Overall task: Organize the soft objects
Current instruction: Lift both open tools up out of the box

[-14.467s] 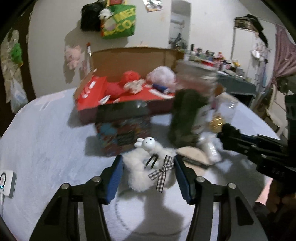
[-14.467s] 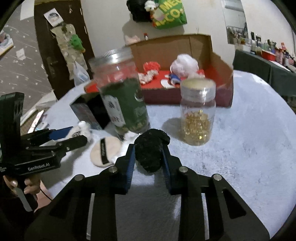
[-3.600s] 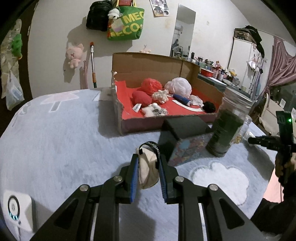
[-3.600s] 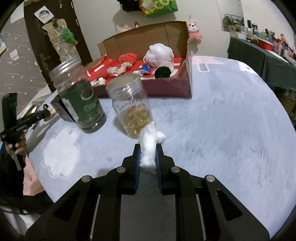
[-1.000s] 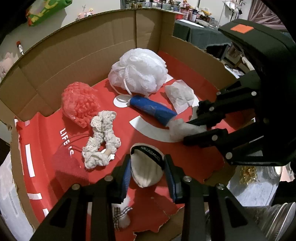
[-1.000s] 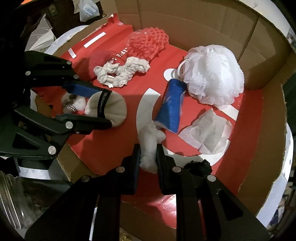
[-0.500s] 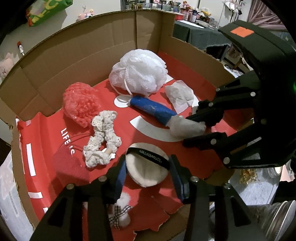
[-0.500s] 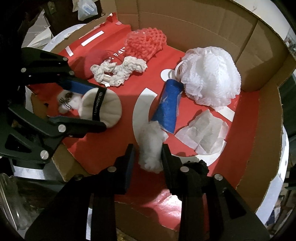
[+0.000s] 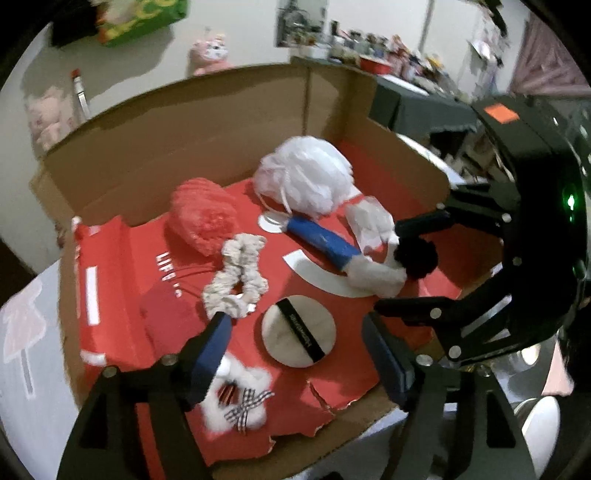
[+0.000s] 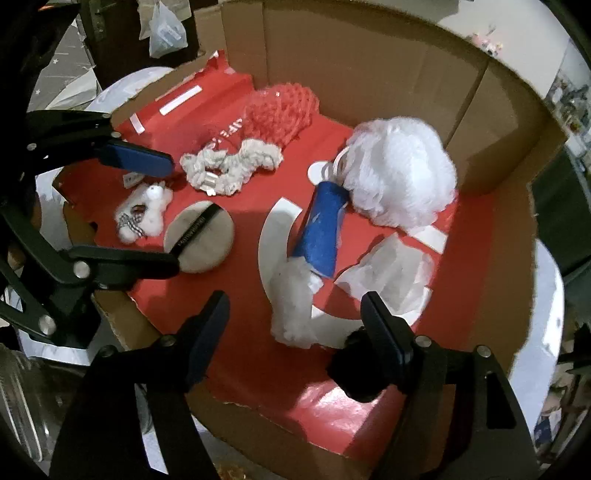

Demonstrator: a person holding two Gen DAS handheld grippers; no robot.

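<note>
Both tongs, left gripper point(image 9: 295, 343) and right gripper point(image 10: 295, 317), have just been opening and stand wide, empty. The round beige powder puff point(image 9: 298, 335) and white cotton wad point(image 10: 293, 308) lie loose in the red-lined cardboard box point(image 10: 369, 55). Both look light and squashy; I would pinch each across its middle.

— Where's the powder puff point(image 9: 298, 334)?
— Flat on the red box point(image 9: 110, 288) floor, between the left tongs point(image 9: 297, 356), whose jaws have just been opening, off it.

White wall point(image 9: 236, 40) behind; green bag point(image 9: 144, 16) and pink plush point(image 9: 208, 55) hanging on it. Dark-clothed side table point(image 9: 417, 107) at right, cluttered. Pink curtain point(image 9: 546, 62) far right. Dark door point(image 10: 122, 33). Dim light.
</note>
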